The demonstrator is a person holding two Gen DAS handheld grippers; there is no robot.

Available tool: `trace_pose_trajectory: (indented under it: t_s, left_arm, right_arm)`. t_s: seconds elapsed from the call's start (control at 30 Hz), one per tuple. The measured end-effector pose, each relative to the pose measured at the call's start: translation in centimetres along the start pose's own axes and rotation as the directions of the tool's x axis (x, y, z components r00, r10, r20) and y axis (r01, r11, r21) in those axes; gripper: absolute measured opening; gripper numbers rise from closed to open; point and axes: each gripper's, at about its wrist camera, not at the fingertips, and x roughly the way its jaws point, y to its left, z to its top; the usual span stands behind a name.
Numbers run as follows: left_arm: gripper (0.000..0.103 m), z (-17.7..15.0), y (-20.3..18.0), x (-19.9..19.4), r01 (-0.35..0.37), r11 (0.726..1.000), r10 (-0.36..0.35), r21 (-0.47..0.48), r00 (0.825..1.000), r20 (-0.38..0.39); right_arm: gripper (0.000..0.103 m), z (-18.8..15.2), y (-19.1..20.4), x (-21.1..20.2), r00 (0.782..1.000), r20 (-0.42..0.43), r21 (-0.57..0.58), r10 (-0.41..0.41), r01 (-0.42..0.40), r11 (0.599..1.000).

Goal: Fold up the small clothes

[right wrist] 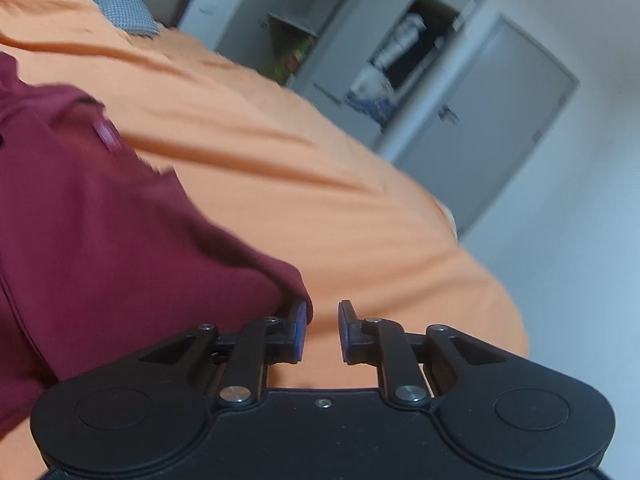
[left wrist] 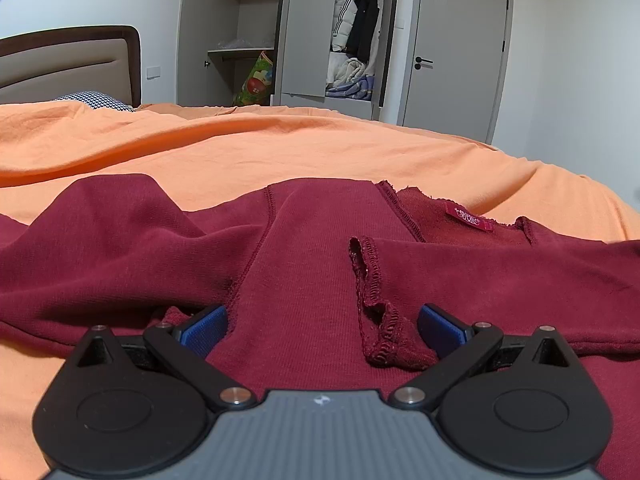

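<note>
Nearest, the left gripper (left wrist: 322, 330) is being held wide open over the maroon garment (left wrist: 304, 280), pads clear of the cloth, a frayed cuff (left wrist: 378, 320) lying between the fingers; nothing is being gripped. The right gripper (right wrist: 322, 330) is being held narrowly open just beside the garment's edge, only orange sheet (right wrist: 320, 184) showing in the gap. The garment is being spread on that sheet. Beyond the garment, an open wardrobe (left wrist: 304, 32) is seen.

Garment (left wrist: 320, 248) on bed (left wrist: 280, 148); wardrobe (left wrist: 304, 32) behind.
</note>
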Motion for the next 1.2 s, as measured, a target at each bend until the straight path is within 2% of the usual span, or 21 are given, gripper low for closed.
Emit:
trace_pose_trajectory:
  t_s: [0.07, 0.17, 0.2, 0.27, 0.33, 0.37, 0.43, 0.5, 0.57, 0.63, 0.67, 0.7, 0.77, 0.83, 0.87, 0.9, 0.97, 1.03, 1.13, 1.17, 1.2]
  left_arm:
    - [0.103, 0.0, 0.0, 0.0, 0.001, 1.000, -0.001, -0.001, 1.000, 0.000]
    - [0.103, 0.0, 0.0, 0.0, 0.000, 1.000, 0.000, 0.000, 1.000, 0.001]
    - [0.103, 0.0, 0.0, 0.0, 0.000, 1.000, 0.000, 0.001, 1.000, 0.002]
    - [0.103, 0.0, 0.0, 0.0, -0.002, 1.000, 0.002, 0.002, 1.000, 0.003]
    - [0.103, 0.0, -0.1, 0.0, -0.001, 1.000, 0.001, 0.003, 1.000, 0.005]
    - [0.103, 0.0, -0.1, 0.0, -0.001, 1.000, 0.001, 0.003, 1.000, 0.005]
    - [0.103, 0.0, -0.1, 0.0, -0.001, 1.000, 0.001, 0.003, 1.000, 0.005]
    - [0.103, 0.0, -0.1, 0.0, 0.000, 1.000, 0.000, 0.002, 1.000, 0.005]
    - [0.103, 0.0, -0.1, 0.0, 0.002, 1.000, -0.002, 0.001, 1.000, 0.006]
    - [0.103, 0.0, -0.1, 0.0, 0.002, 1.000, -0.002, 0.001, 1.000, 0.006]
    - [0.103, 0.0, -0.1, 0.0, 0.002, 1.000, -0.002, 0.001, 1.000, 0.007]
    - [0.103, 0.0, -0.1, 0.0, 0.003, 1.000, -0.003, 0.000, 1.000, 0.007]
    - [0.103, -0.1, -0.1, 0.0, 0.003, 1.000, -0.003, -0.001, 1.000, 0.008]
    - [0.103, -0.1, -0.1, 0.0, 0.003, 1.000, -0.003, 0.000, 1.000, 0.010]
    - [0.103, -0.1, -0.1, 0.0, 0.002, 1.000, -0.002, 0.001, 1.000, 0.010]
    - [0.103, -0.1, -0.1, 0.0, 0.002, 1.000, -0.002, 0.001, 1.000, 0.010]
    - [0.103, -0.1, -0.1, 0.0, 0.003, 1.000, -0.003, 0.000, 1.000, 0.010]
    - [0.103, -0.1, -0.1, 0.0, 0.003, 1.000, -0.003, 0.000, 1.000, 0.010]
    - [0.103, -0.2, -0.1, 0.0, 0.007, 1.000, -0.007, -0.004, 1.000, 0.012]
    - [0.103, -0.2, -0.1, 0.0, 0.010, 1.000, -0.010, -0.006, 1.000, 0.013]
    - [0.102, -0.2, 0.0, 0.0, 0.015, 1.000, -0.014, -0.010, 1.000, 0.016]
  right_arm:
    - [0.024, -0.3, 0.2, 0.9, 0.999, -0.033, 0.042, -0.022, 0.023, 0.999]
    - [0.023, -0.8, -0.8, 2.5, 0.988, -0.117, 0.104, -0.102, 0.114, 0.988]
    - [0.022, -1.1, -1.7, 2.7, 0.988, -0.123, 0.158, -0.090, 0.109, 0.981]
    - [0.023, -2.0, -3.6, 2.2, 0.995, -0.100, 0.323, -0.006, 0.038, 0.946]
    - [0.030, -2.6, -4.8, 1.9, 0.986, -0.048, 0.487, 0.158, -0.115, 0.866]
    - [0.038, -2.9, -4.9, 2.1, 0.969, -0.013, 0.558, 0.248, -0.199, 0.806]
    - [0.040, -3.6, -4.8, 2.5, 0.935, 0.050, 0.673, 0.350, -0.291, 0.681]
    - [0.040, -4.1, -4.7, 3.5, 0.905, 0.075, 0.748, 0.419, -0.329, 0.577]
    - [0.042, -4.5, -4.9, 4.6, 0.885, 0.117, 0.811, 0.452, -0.347, 0.470]
    - [0.048, -4.7, -5.9, 5.4, 0.864, 0.191, 0.850, 0.466, -0.384, 0.362]
    - [0.056, -4.7, -6.6, 5.5, 0.854, 0.219, 0.858, 0.472, -0.399, 0.323]
    - [0.063, -4.7, -6.9, 5.4, 0.850, 0.232, 0.862, 0.473, -0.405, 0.304]
    - [0.070, -4.7, -7.7, 5.2, 0.843, 0.244, 0.861, 0.479, -0.416, 0.294]
    - [0.073, -4.9, -7.8, 4.8, 0.827, 0.271, 0.862, 0.493, -0.436, 0.257]
    - [0.079, -5.2, -8.2, 4.6, 0.818, 0.289, 0.862, 0.497, -0.448, 0.238]
    - [0.086, -5.3, -8.5, 4.2, 0.817, 0.294, 0.861, 0.496, -0.452, 0.233]
    - [0.086, -5.2, -8.6, 4.2, 0.836, 0.252, 0.866, 0.488, -0.420, 0.273]
    - [0.080, -4.7, -7.9, 5.0, 0.852, 0.205, 0.874, 0.481, -0.381, 0.302]
    - [0.063, -3.8, -6.5, 6.3, 0.882, 0.171, 0.884, 0.438, -0.334, 0.327]
    - [0.050, -3.5, -6.4, 6.4, 0.889, 0.178, 0.886, 0.421, -0.331, 0.324]
    - [0.030, -3.3, -6.4, 6.7, 0.889, 0.194, 0.891, 0.415, -0.336, 0.305]
